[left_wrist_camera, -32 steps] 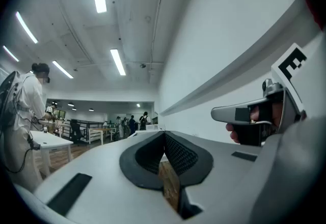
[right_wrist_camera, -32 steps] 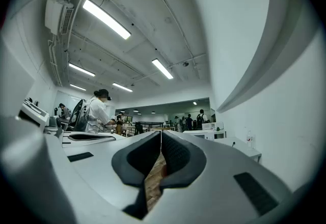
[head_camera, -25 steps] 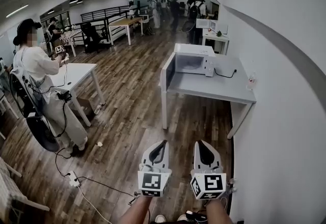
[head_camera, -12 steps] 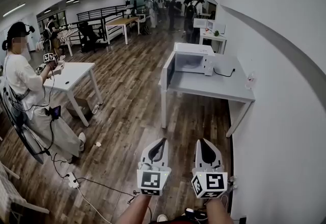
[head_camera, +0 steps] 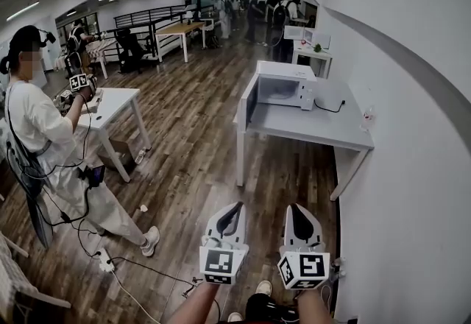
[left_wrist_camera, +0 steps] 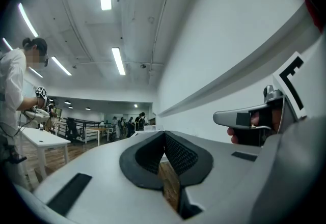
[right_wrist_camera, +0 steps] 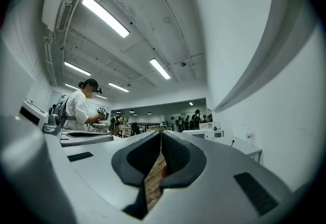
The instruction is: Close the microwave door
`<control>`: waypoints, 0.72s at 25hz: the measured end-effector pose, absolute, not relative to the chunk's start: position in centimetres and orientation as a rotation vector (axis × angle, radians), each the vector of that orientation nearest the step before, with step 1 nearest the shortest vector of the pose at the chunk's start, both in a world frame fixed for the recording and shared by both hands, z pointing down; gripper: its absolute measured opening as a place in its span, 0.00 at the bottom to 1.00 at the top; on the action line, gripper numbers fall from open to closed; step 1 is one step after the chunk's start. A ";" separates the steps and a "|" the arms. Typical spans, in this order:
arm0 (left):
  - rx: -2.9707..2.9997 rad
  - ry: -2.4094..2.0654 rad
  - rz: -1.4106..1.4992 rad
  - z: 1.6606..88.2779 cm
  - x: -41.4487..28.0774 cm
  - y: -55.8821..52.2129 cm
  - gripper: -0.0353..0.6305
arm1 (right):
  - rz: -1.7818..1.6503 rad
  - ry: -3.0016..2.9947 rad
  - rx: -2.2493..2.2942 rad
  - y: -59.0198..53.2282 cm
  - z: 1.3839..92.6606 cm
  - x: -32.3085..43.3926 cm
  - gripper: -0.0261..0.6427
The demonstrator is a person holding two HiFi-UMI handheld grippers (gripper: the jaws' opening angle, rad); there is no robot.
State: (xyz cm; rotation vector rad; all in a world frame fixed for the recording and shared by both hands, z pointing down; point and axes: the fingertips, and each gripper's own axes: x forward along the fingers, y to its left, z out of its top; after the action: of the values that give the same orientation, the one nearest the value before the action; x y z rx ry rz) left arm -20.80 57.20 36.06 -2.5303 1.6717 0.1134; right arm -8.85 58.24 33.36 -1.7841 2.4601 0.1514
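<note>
Far ahead, well apart from both tongs, at the far-left corner of a grey table [head_camera: 316, 129] by the right wall: white box microwave [head_camera: 283, 90], white door [head_camera: 249, 103] swung open leftward, seen edge-on. Pinched shut on nothing: left gripper [head_camera: 237, 206] and right gripper [head_camera: 294, 207]. Left one probably nearer the door.

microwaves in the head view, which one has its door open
The nearer microwave, on the grey table by the right wall: its door stands swung out leftward. The far microwave looks shut.

White microwave [head_camera: 285, 74] on grey table [head_camera: 313, 128], brown wood-plank floor [head_camera: 193, 144]
</note>
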 end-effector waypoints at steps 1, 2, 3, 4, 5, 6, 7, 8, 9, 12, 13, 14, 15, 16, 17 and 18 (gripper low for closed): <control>-2.528 1.675 0.111 36.1 -20.7 56.5 0.09 | 0.147 2.460 -1.781 57.6 33.5 -8.7 0.08; -2.524 1.680 0.109 36.2 -20.6 55.9 0.09 | 0.142 2.461 -1.776 56.8 33.6 -8.6 0.08; -2.521 1.685 0.108 36.2 -20.6 55.2 0.09 | 0.137 2.461 -1.772 56.1 33.6 -8.5 0.08; -2.519 1.689 0.110 36.1 -20.4 54.5 0.09 | 0.133 2.461 -1.769 55.4 33.7 -8.3 0.08; -2.516 1.691 0.112 36.0 -20.1 53.7 0.09 | 0.130 2.460 -1.768 54.6 33.7 -8.0 0.08; -2.513 1.691 0.113 35.9 -19.8 52.9 0.09 | 0.127 2.457 -1.767 53.8 33.6 -7.6 0.08; -2.512 1.689 0.113 35.9 -19.4 52.0 0.09 | 0.124 2.453 -1.767 52.9 33.6 -7.2 0.08; -2.512 1.688 0.112 35.9 -19.0 51.0 0.09 | 0.122 2.448 -1.768 51.9 33.6 -6.8 0.08; -2.513 1.688 0.110 36.0 -18.6 50.1 0.09 | 0.120 2.443 -1.768 50.9 33.6 -6.3 0.08; -2.515 1.685 0.104 36.1 -17.2 47.3 0.09 | 0.116 2.433 -1.765 48.0 33.6 -4.8 0.08; -2.515 1.686 0.102 36.1 -16.7 46.4 0.09 | 0.114 2.432 -1.762 47.2 33.5 -4.4 0.08; -2.515 1.690 0.101 36.1 -16.4 45.6 0.09 | 0.111 2.432 -1.759 46.3 33.5 -4.0 0.08; -2.514 1.694 0.099 36.1 -16.0 44.8 0.09 | 0.108 2.433 -1.755 45.5 33.5 -3.6 0.08; -2.512 1.697 0.098 36.0 -15.6 44.1 0.09 | 0.105 2.434 -1.750 44.8 33.5 -3.2 0.08; -2.509 1.699 0.096 36.0 -15.2 43.4 0.09 | 0.104 2.434 -1.747 44.1 33.4 -2.8 0.08; -2.504 1.701 0.095 35.9 -14.8 42.6 0.09 | 0.103 2.433 -1.744 43.3 33.3 -2.4 0.08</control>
State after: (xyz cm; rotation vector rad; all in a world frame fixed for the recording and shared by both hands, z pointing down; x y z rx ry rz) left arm -14.81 42.64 35.87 -2.5042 1.7013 0.0948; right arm -2.40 43.34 33.31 -1.7445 2.4332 0.1026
